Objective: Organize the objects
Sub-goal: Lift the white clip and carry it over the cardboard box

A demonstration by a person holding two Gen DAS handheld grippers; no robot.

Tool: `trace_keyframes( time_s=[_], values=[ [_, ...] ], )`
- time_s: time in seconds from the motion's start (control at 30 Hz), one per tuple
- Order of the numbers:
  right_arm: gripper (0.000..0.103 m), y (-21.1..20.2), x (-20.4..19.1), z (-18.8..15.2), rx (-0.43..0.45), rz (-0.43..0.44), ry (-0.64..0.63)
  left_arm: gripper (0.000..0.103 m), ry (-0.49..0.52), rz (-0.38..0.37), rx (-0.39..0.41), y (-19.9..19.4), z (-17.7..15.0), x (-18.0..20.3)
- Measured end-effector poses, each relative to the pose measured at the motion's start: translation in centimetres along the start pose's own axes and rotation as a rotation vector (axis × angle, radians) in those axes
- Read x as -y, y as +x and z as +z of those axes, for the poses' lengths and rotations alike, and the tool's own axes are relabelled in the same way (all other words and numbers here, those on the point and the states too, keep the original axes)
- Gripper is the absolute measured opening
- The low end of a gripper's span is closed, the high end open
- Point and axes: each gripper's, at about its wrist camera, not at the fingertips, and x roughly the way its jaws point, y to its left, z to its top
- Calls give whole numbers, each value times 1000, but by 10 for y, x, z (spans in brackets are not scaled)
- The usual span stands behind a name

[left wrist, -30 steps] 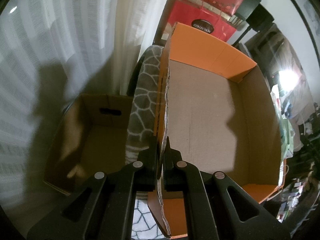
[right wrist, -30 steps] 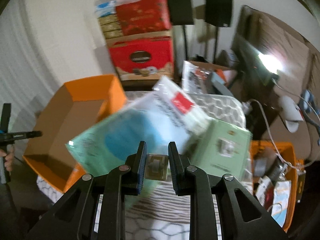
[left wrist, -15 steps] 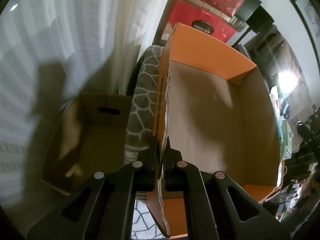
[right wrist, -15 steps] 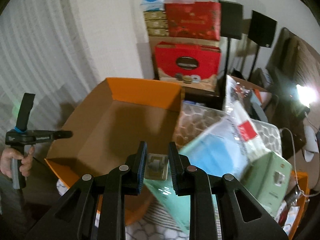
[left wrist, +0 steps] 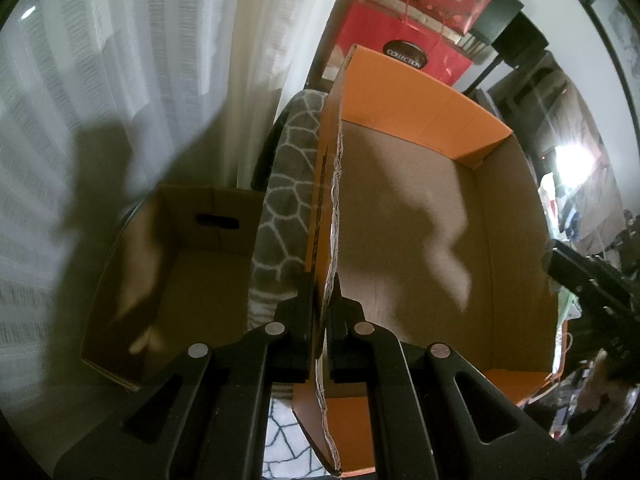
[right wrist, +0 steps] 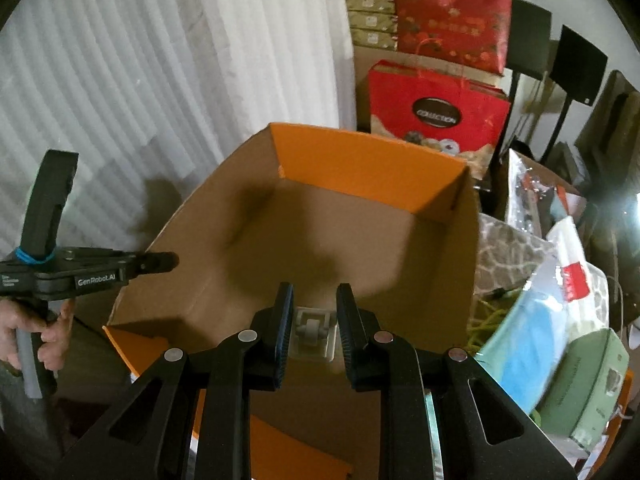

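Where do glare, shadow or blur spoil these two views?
Left wrist view: lamp glare blows out the right edge; a gripper-shaped shadow crosses the orange box floor. Right wrist view: flare at right, a dark shadow inside the box, motion-softened packages.

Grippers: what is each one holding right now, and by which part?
Left gripper: shut on the orange box, clamping its side wall's top edge. Right gripper: jaws apart, holding nothing.
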Motion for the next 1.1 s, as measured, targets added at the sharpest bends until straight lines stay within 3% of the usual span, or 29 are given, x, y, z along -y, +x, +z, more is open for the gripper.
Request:
trace_keyframes(
  time_s=[0.7,1.1],
  values=[
    [23,77,-43,-7,-210,48,-61,5,-7,-11,1,0,0,0],
    [33,48,-34,-5,-126,14,-64,5,-7,-11,1,0,0,0]
  ],
)
